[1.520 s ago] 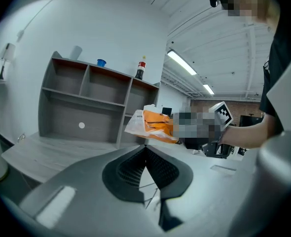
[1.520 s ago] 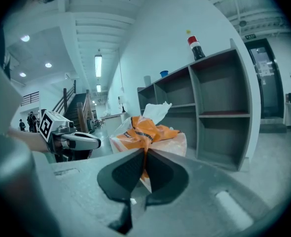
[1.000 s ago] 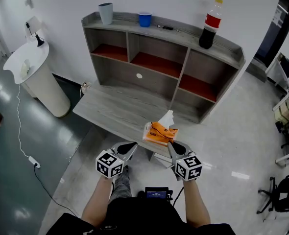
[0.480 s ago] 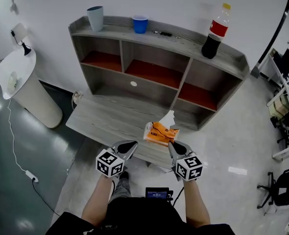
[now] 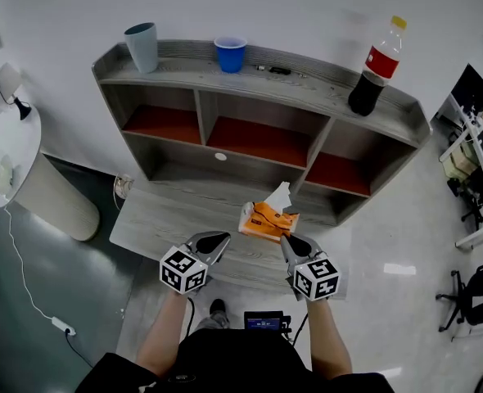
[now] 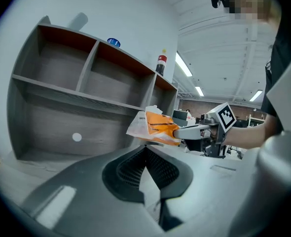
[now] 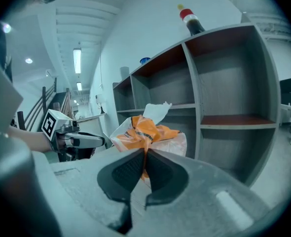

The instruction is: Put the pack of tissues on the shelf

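As the person steps in over the last second, the shelf [image 5: 258, 84] slides from the upper right toward the middle of the head view and looks closer and squarer, while the white stand [image 5: 12, 162] drifts off to the left edge. The bench [image 5: 168, 215] in front of the shelf was well ahead of the grippers; now its front edge lies right under them. The grip is unchanged. The right gripper [image 5: 286, 241] keeps its jaws clamped on a fold of the orange wrapper of the pack of tissues [image 5: 266, 219]. The pack hangs in the air over the bench, clear of it, with a white tissue sticking up from the top. The left gripper [image 5: 223, 238] rides alongside with its jaws together and nothing between them, near the pack but apart from it. On the top board the grey cup [image 5: 142, 47], blue cup [image 5: 230, 54] and cola bottle [image 5: 375, 66] stand as before. This looks like the carry, with the approach nearly done and the pack not yet on the shelf. The compartments with red floors look free, the middle one straight ahead, so a reach forward and a release likely come next. The pinch on the wrapper is thin, so the pack could swing or slip.
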Motion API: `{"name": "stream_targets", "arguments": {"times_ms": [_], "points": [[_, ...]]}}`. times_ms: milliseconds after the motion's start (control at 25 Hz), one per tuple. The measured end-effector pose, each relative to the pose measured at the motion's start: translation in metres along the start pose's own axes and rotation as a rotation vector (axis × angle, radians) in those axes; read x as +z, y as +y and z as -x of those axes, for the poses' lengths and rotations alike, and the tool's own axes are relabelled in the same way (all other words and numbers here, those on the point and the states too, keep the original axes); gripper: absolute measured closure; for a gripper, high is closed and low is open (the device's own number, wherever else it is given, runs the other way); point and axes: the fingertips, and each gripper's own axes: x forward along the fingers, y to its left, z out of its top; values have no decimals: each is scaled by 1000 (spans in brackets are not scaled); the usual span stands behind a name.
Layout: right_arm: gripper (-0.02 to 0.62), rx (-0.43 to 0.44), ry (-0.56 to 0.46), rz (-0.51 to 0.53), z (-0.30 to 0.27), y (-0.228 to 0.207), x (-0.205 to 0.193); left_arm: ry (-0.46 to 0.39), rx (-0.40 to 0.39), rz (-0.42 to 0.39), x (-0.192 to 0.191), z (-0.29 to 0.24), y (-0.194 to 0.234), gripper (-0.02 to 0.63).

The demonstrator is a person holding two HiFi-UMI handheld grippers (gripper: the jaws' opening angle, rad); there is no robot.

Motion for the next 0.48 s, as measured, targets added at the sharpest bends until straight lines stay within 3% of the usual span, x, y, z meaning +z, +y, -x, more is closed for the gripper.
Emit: {"name": "stream_targets", "arguments": {"times_ms": [480], "points": [[589, -75, -15, -20, -69, 4, 25, 5, -75, -27, 27, -8, 79, 603]]}}
